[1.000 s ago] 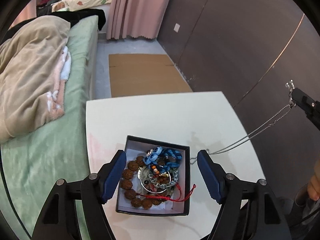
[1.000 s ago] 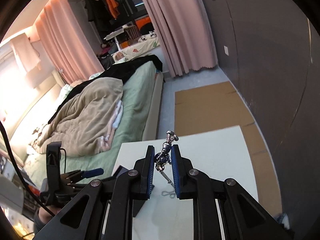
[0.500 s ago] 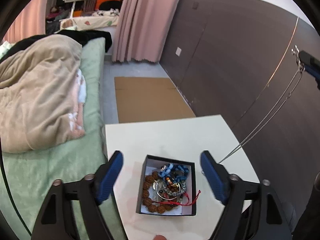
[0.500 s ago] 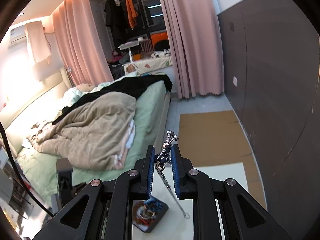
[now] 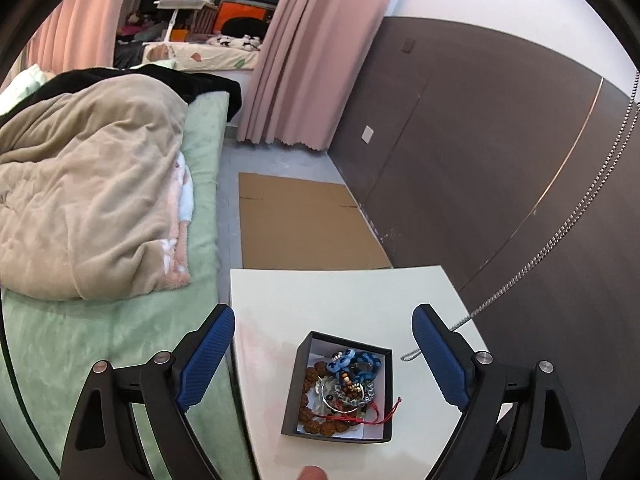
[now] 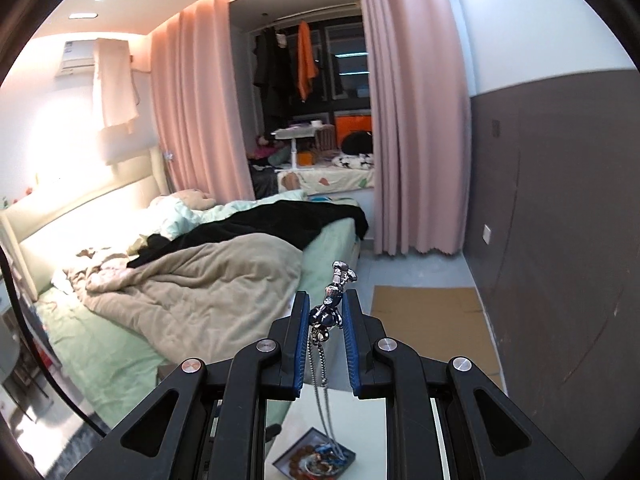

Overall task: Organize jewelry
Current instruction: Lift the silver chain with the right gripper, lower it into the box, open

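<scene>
Up high, seen through my left wrist camera, my left gripper (image 5: 324, 354) hovers above the white rectangular table (image 5: 340, 292) with its blue-padded fingers (image 5: 208, 354) spread wide and nothing between them. Below the gap sits the small black open-topped jewelry box with a white lining (image 5: 339, 386), its long axis running roughly away from me and turned a little clockwise. It is packed with a brown wooden bead bracelet (image 5: 310, 398), a blue braided cord piece (image 5: 356, 362), a silver bangle (image 5: 340, 396) and a thin red string (image 5: 386, 406) that trails over the box's right wall. A long silver ball-chain necklace (image 5: 576, 216) slants from the top right edge of the view down and leftward, its lower end lying on the table just right of the box, partly hidden behind my right-hand finger. A fingertip (image 5: 312, 473) peeks in at the bottom edge. I can read no writing anywhere.

Through my right wrist camera, my right gripper (image 6: 327, 312) is held level, facing the bed with the beige quilt (image 6: 208, 288) and the pink curtains (image 6: 412, 120). Its jaws are nearly closed, pinching the chain's chunky silver clasp end (image 6: 328, 308), which sticks up and forward past the tips. The chain (image 6: 322, 384) hangs almost straight down between the fingers toward the box (image 6: 314, 458), far below on the table (image 6: 368, 420).
</scene>
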`<state>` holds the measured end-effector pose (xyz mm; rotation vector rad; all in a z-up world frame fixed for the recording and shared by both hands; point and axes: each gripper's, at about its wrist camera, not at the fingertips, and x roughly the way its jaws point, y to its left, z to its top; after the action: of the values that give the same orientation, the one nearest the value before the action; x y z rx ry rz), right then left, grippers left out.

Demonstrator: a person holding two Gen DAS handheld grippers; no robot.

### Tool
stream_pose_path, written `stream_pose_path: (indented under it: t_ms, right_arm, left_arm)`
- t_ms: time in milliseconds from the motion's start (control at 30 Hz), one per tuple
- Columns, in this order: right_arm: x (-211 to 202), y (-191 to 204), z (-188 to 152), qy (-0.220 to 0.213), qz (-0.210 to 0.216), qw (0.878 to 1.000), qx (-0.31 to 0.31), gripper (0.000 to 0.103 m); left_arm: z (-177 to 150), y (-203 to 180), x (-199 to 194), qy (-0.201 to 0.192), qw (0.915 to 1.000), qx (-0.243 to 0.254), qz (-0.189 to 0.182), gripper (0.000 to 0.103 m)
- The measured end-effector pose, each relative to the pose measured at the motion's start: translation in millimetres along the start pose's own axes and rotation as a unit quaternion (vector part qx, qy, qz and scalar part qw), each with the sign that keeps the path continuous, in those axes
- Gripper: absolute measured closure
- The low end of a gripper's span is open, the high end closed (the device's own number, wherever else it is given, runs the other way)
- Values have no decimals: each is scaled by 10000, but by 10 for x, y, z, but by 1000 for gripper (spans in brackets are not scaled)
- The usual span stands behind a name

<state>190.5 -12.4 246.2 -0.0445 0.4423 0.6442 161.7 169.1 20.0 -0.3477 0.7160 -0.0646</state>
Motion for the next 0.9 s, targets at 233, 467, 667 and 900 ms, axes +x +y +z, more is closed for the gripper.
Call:
stream_pose_path:
  t_ms: [233, 467, 667, 900]
  right_arm:
    - [158, 215, -238, 317, 170, 9993, -133, 85]
    - [507, 275, -702, 927, 209, 9955, -60, 85]
    - [786, 195, -1104, 1407, 228, 9896, 168, 85]
    - [1051, 78, -1504, 1850, 283, 9812, 475, 85]
  left_arm:
    - [3, 64, -76, -111, 9999, -90, -18, 13]
    - [2, 183, -155, -167, 9995, -281, 12, 13]
    - [-21, 219, -204, -230, 9995, -191, 80, 13]
    - [-90, 319, -215, -111, 9996, -231, 134, 13]
